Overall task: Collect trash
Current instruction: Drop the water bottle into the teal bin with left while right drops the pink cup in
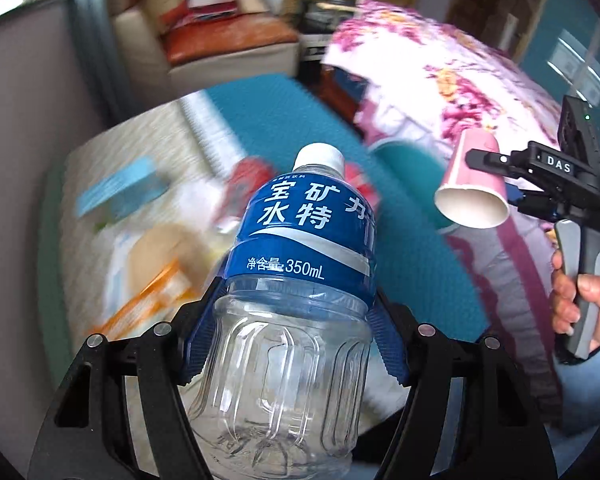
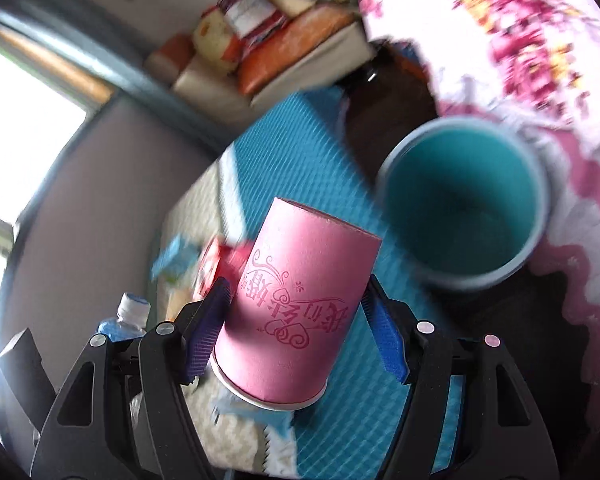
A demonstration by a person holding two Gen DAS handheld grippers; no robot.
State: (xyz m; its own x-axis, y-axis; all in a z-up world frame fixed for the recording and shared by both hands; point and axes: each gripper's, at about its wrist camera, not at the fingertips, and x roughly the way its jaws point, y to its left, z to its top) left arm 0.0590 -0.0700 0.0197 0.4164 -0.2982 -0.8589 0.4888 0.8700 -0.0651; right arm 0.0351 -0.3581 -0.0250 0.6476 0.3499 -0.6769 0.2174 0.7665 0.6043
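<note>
My left gripper (image 1: 292, 332) is shut on a clear plastic bottle (image 1: 296, 320) with a blue label and a white cap, held up off the floor with the cap pointing away. My right gripper (image 2: 296, 332) is shut on a pink paper cup (image 2: 296, 312), bottom end away, white rim toward the camera. In the left wrist view the same pink paper cup (image 1: 474, 184) shows at the right in the right gripper (image 1: 500, 172), with a hand on its handle. A teal bin (image 2: 464, 204), open mouth up, stands just ahead and right of the cup.
Blurred wrappers and packets (image 1: 148, 248) lie on a pale mat (image 1: 168, 136) over blue floor matting (image 2: 292, 160). A flowered pink quilt (image 1: 452, 80) hangs at the right beside the bin. A cream seat with bags (image 1: 224, 32) stands at the back.
</note>
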